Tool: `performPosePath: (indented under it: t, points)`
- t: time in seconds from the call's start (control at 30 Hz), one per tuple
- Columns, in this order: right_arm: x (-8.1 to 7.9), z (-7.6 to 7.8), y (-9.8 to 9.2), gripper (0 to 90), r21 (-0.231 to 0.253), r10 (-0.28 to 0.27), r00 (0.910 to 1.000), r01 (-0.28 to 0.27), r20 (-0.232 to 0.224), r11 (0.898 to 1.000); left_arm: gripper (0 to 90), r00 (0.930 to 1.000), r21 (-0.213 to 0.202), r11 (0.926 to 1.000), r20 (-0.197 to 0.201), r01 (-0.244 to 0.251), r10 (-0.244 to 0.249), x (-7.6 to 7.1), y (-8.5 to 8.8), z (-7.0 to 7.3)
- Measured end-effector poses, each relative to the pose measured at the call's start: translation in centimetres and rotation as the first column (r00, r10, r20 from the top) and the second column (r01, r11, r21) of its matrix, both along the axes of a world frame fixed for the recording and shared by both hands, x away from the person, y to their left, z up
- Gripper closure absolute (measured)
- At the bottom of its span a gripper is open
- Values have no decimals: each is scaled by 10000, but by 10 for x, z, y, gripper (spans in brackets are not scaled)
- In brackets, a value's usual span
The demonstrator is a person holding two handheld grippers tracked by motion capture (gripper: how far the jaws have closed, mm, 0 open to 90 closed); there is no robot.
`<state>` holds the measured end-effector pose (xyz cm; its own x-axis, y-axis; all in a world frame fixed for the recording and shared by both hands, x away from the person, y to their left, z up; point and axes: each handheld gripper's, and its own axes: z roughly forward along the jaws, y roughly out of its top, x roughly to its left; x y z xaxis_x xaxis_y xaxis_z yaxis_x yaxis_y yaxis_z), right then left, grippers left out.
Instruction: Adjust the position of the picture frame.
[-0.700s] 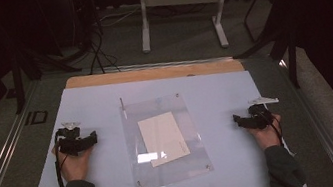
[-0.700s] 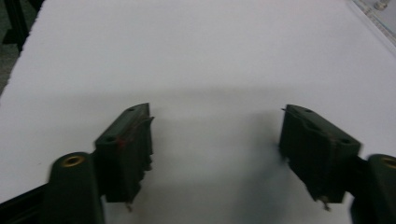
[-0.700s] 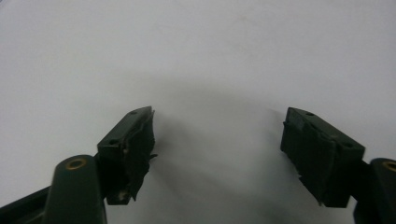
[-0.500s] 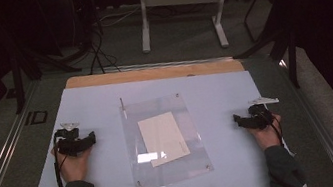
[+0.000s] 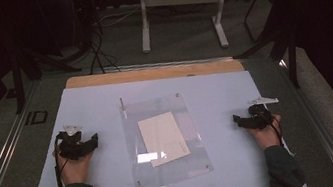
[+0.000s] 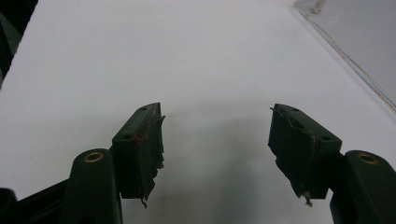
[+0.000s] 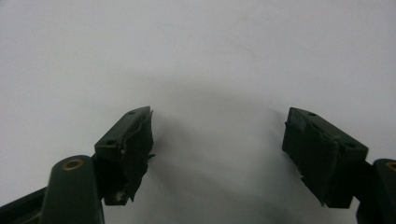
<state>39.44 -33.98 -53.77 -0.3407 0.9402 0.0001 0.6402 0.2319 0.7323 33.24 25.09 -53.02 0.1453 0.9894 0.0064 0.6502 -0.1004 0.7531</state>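
No real change seen over the last moment: both hands parked in the same spots on the surface (image 5: 104, 98), nothing picked up. Left gripper (image 5: 92, 139) jaws wide, nothing between them; same for right gripper (image 5: 236, 121). Clear sheet (image 5: 164, 142) lies flat mid-surface, between the two and well apart from each, with the card (image 5: 162, 137) lying at its middle. Judged: work not yet started; a reach inward is expected next.

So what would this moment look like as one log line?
left tongs: open, empty | right tongs: open, empty | card: under clear sheet, untouched
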Motion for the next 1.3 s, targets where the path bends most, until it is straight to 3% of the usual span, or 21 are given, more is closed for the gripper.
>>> performPosePath:
  t: [0.27, 0.33, 0.47, 0.63, 0.87, 1.03, 1.3]
  points:
    - [-2, 3, 4, 395, 131, 207, 9992, -212, 350, 9997, 351, 9993, 27, 9994, 174, 341, -341, -5, -9, 5]
    - [-2, 9, 13, 430, -18, 535, 9962, -535, 683, 9986, 353, 9991, -50, 9993, 224, 372, -370, -9, -9, 7]
    - [1, 14, 24, 455, -8, 824, 9922, -827, 931, 9966, 355, 9989, -90, 9992, 268, 398, -396, -12, -9, 8]
    - [12, 23, 49, 468, 317, 1420, 9832, -1465, 1150, 9887, 356, 9977, -205, 9981, 364, 582, -575, -17, -10, 11]
    - [22, 32, 79, 480, 176, 2390, 9617, -2434, 1344, 9698, 365, 9942, -89, 9953, 474, 967, -962, -23, -16, 12]
    - [30, 36, 93, 496, 268, 2725, 9515, -2789, 1429, 9600, 364, 9915, -340, 9919, 490, 1224, -1207, -24, -18, 13]
    - [37, 35, 109, 522, 594, 3064, 9396, -3181, 1524, 9462, 361, 9885, -282, 9896, 586, 1409, -1391, -30, -23, 14]
